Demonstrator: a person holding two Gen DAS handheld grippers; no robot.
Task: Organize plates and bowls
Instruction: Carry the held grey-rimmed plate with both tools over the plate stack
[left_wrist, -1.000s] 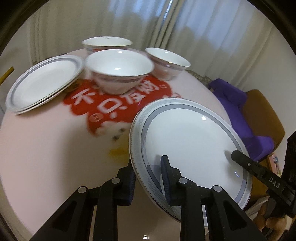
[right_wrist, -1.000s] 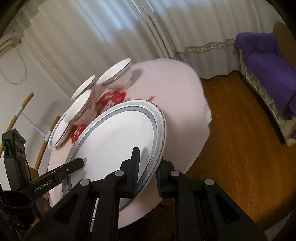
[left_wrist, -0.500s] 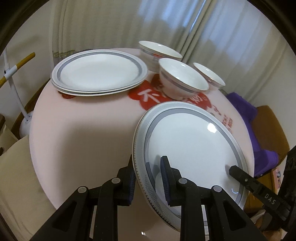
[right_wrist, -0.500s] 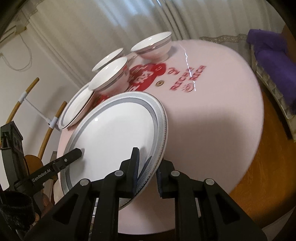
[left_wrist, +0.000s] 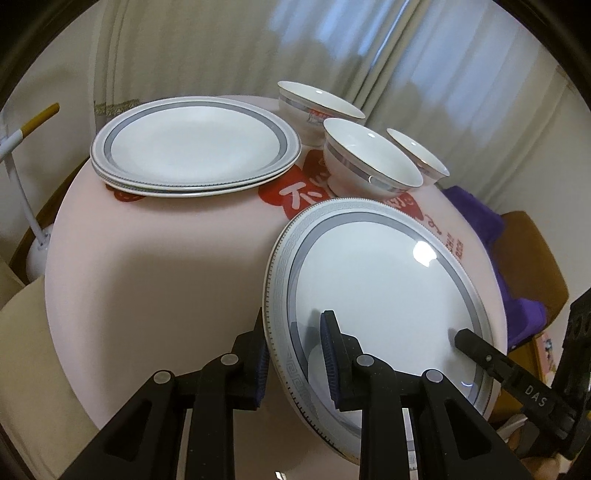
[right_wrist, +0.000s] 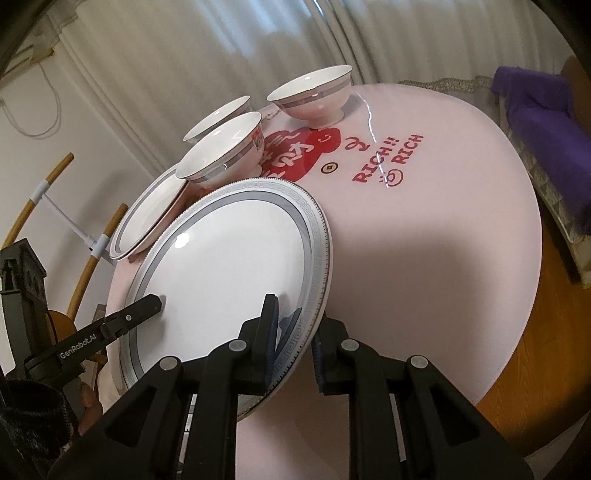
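Two grippers held one plate (left_wrist: 384, 280) between them, above the near part of the table (left_wrist: 155, 258). Your left gripper (left_wrist: 295, 354) had its jaws clamped on the plate's left rim, one finger under it and one on top. Your right gripper (right_wrist: 295, 339) gripped the opposite rim in the same way, jaws closed on the edge. You kept the plate tilted, not touching the table. Farther back, a stack (left_wrist: 195, 147) of plates lay on the left side of the table. Three bowls (left_wrist: 369, 162) stood upright near it, close together, on the red print (right_wrist: 303, 151) of the cloth
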